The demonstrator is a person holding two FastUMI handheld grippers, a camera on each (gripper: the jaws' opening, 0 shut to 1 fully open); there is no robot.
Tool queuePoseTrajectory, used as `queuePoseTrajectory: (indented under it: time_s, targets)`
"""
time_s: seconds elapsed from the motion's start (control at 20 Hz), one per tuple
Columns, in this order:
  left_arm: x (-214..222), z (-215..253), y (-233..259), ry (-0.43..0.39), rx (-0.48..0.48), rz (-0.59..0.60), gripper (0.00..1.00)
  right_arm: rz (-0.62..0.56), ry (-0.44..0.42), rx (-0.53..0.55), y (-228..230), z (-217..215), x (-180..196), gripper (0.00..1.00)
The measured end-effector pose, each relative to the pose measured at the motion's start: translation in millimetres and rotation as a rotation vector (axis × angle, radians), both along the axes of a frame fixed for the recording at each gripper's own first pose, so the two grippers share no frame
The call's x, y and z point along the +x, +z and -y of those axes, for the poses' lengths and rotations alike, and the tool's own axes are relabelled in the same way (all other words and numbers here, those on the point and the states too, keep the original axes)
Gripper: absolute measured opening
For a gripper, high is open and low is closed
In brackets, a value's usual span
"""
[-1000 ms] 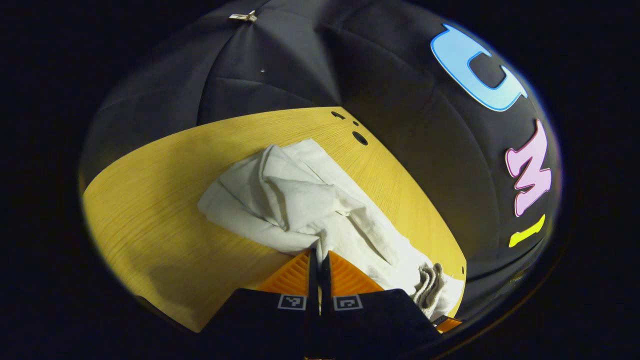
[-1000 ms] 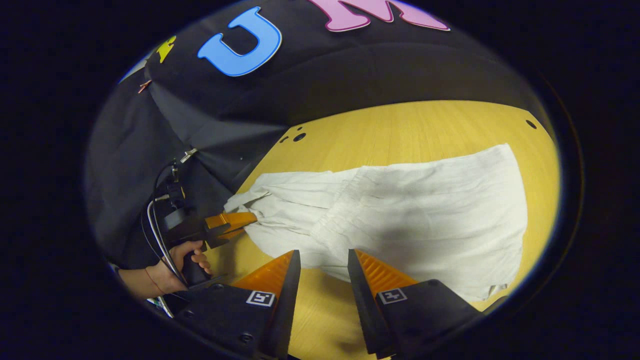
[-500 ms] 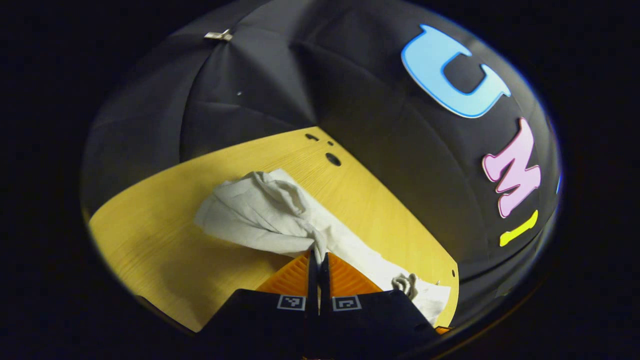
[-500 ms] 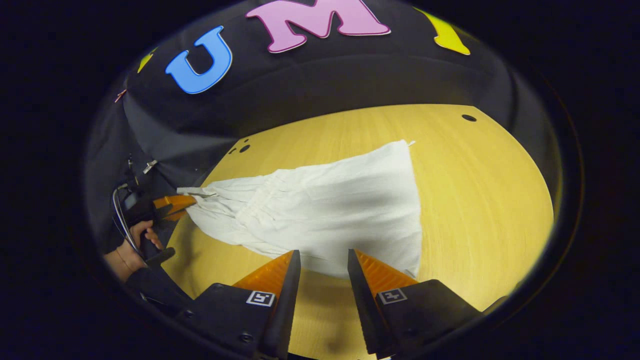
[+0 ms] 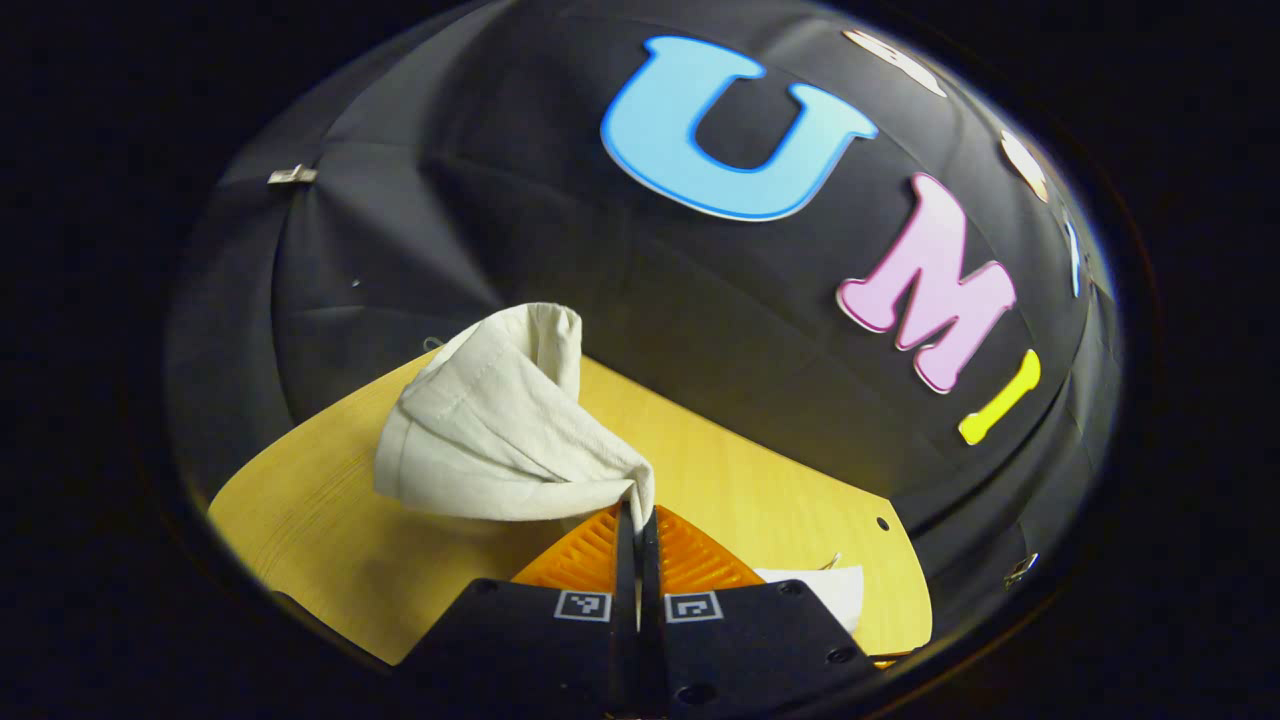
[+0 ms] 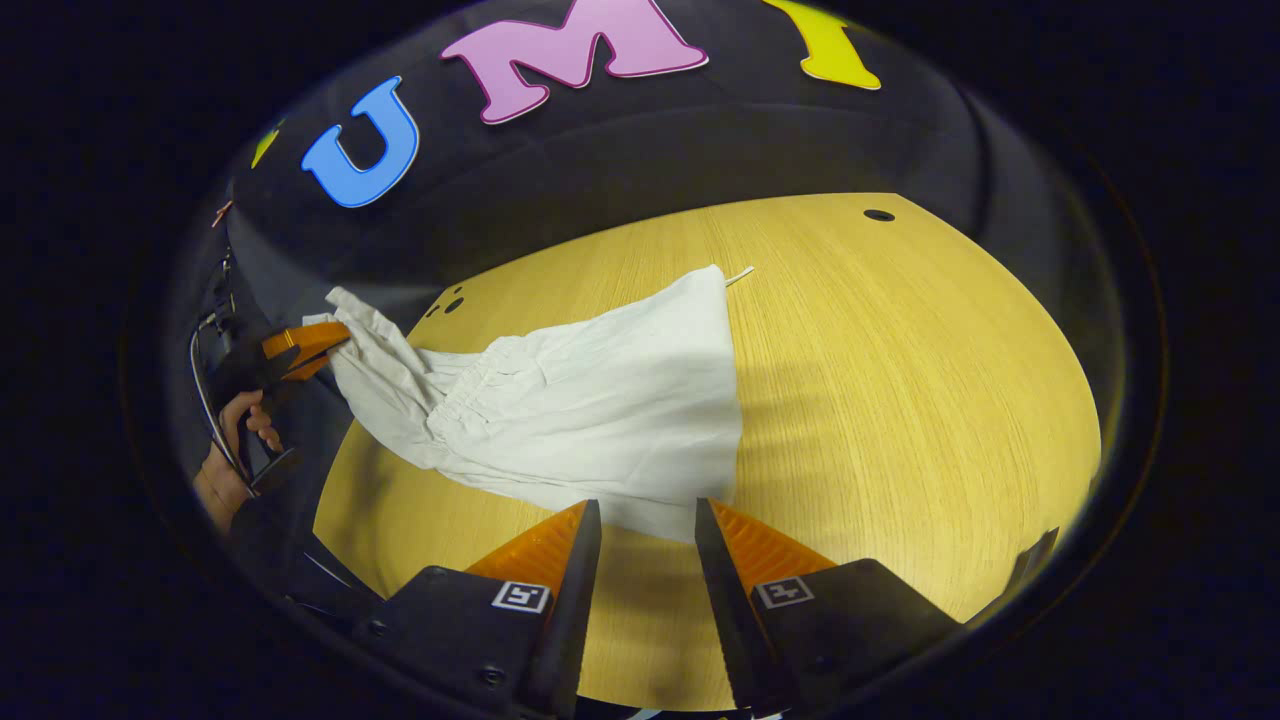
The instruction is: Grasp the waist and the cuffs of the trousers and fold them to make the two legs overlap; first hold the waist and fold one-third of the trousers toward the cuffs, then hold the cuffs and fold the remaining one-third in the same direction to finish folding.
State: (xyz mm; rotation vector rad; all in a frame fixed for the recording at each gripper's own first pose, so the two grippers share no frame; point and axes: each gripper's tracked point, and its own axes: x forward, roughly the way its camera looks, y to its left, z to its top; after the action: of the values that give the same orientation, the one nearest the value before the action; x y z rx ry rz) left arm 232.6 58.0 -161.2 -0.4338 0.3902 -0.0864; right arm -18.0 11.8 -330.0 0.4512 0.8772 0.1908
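Left gripper (image 5: 637, 515) pinches the trousers (image 6: 590, 400) waist, lifted off the worktop (image 6: 900, 400); right gripper (image 6: 647, 520) spread, empty. All folds remain.

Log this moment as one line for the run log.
left gripper: shut on trousers, waist end lifted | right gripper: open, above table | cuff end flat on table

Wooden table (image 6: 900, 400); white trousers (image 6: 600, 410) lying partly on it
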Motion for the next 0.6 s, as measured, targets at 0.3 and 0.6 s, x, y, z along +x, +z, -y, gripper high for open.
queuePoseTrajectory:
  time_s: [0.3,0.6]
  targets:
    - [-6.1,95.5,13.4,-0.146,0.055,0.036,0.05,-0.005,-0.038,0.0,-4.9,39.9,-8.7,0.6]
    - [-20.1,172.5,-12.7,-0.282,0.111,0.01,0.05,-0.017,-0.083,-0.001,-11.1,79.4,-17.2,0.6]
